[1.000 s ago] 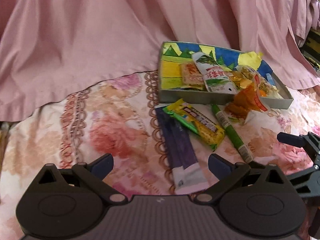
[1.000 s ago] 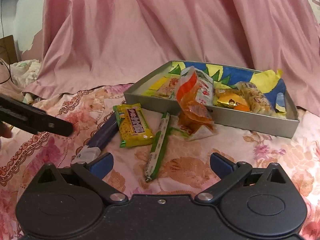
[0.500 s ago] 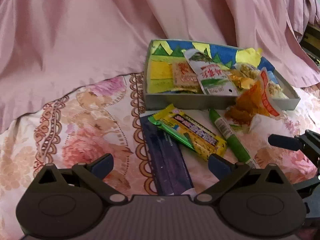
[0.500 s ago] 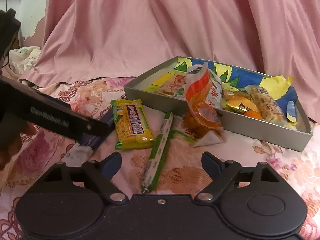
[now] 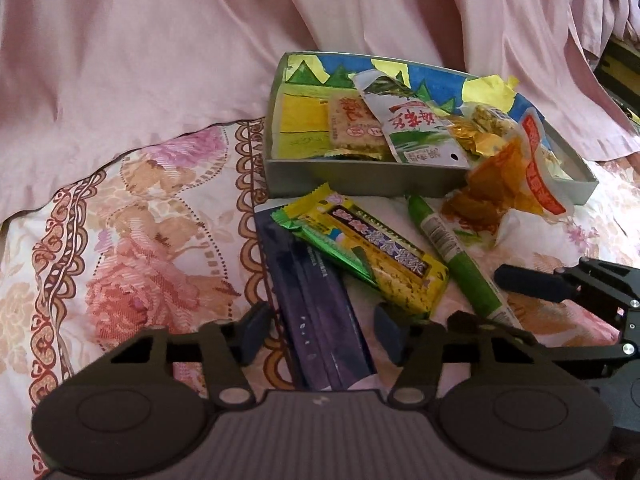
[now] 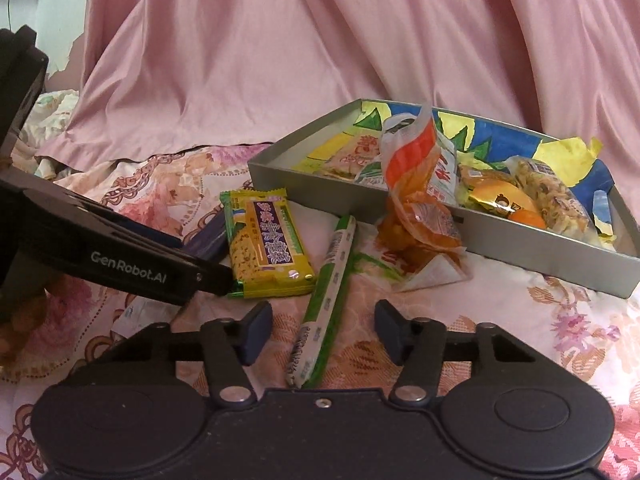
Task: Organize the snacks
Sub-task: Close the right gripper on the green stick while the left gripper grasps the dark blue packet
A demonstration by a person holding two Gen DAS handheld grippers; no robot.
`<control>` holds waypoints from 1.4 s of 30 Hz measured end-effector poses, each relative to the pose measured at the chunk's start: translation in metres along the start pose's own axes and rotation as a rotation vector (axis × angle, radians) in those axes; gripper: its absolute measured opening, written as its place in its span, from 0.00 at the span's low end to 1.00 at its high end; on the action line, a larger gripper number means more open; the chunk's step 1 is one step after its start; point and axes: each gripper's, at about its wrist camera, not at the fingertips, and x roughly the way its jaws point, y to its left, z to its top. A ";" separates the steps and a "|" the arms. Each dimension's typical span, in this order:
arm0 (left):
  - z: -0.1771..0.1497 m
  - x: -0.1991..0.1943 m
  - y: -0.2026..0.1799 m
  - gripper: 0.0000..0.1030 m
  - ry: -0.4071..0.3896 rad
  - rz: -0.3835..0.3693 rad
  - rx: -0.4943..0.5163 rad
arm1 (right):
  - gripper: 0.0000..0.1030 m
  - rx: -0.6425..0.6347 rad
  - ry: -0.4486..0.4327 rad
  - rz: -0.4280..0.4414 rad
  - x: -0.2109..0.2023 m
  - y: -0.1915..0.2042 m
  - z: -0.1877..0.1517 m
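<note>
As both tongs are brought lower and closer than a second ago, the left tongs (image 5: 320, 334) are spread around the purple packet (image 5: 320, 312), the right tongs (image 6: 322, 330) around the green stick (image 6: 326, 292); both snacks lie on the bedspread (image 5: 132, 248), just outside the tray (image 6: 520, 240), with grasps judged imminent.

1. Left gripper (image 5: 320, 334) has advanced over the bed; its fingers, spread wider a second ago, now flank the purple packet (image 5: 320, 316) closely.
2. Right gripper (image 6: 322, 330) has advanced likewise, jaws narrowed, straddling the green stick (image 6: 324, 304).
3. Left gripper's finger (image 6: 208, 278) now reaches the yellow bar (image 6: 266, 250) in the right wrist view.
</note>
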 end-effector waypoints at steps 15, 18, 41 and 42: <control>-0.019 -0.027 -0.009 0.41 0.079 -0.001 -0.069 | 0.24 -0.014 0.065 0.001 -0.017 0.003 0.000; -0.014 -0.022 -0.008 0.45 0.096 0.003 -0.062 | 0.33 -0.035 0.051 -0.017 -0.013 0.004 0.001; -0.035 -0.056 -0.010 0.33 0.100 0.072 -0.060 | 0.19 -0.321 0.042 -0.115 -0.042 0.032 -0.020; -0.037 -0.059 -0.009 0.33 0.100 0.070 -0.061 | 0.19 -0.335 0.037 -0.120 -0.045 0.033 -0.021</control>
